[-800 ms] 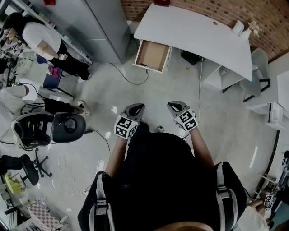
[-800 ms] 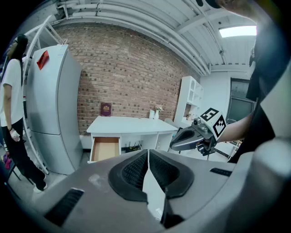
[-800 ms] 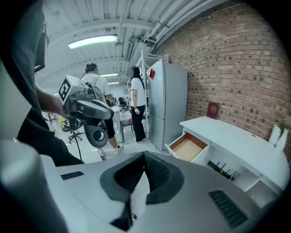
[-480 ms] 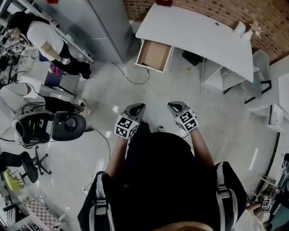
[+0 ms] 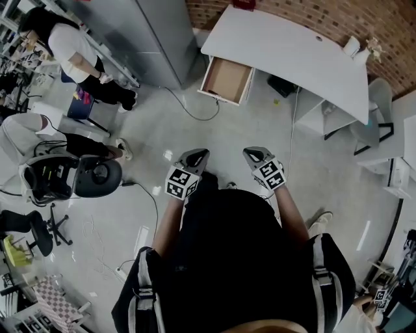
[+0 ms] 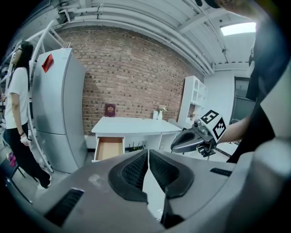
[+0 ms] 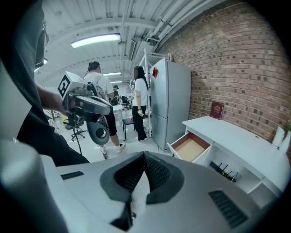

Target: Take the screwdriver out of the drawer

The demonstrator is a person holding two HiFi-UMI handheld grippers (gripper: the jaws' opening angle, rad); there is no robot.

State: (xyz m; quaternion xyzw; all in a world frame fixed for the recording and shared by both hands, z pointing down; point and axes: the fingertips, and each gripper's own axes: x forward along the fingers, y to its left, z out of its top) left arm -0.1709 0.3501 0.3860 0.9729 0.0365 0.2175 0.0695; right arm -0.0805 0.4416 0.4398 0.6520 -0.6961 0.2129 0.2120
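The bench point(image 5: 286, 52) stands against the brick wall point(image 5: 305, 16) at the far side of the floor point(image 5: 227, 130). The open drawer point(image 5: 226, 79) comes out from under its left end, and the refrigerator point(image 5: 146, 39) is just beside it on the left. A book point(image 6: 110, 110) stands on the bench at the wall, above the drawer. The left gripper point(image 5: 199, 154) and the right gripper point(image 5: 251, 152) are side by side and apart, well before the drawer, and at the far left a person point(image 5: 68, 49) stands beyond a chair point(image 5: 97, 181).

Open drawer point(image 5: 225, 79), light-brown inside
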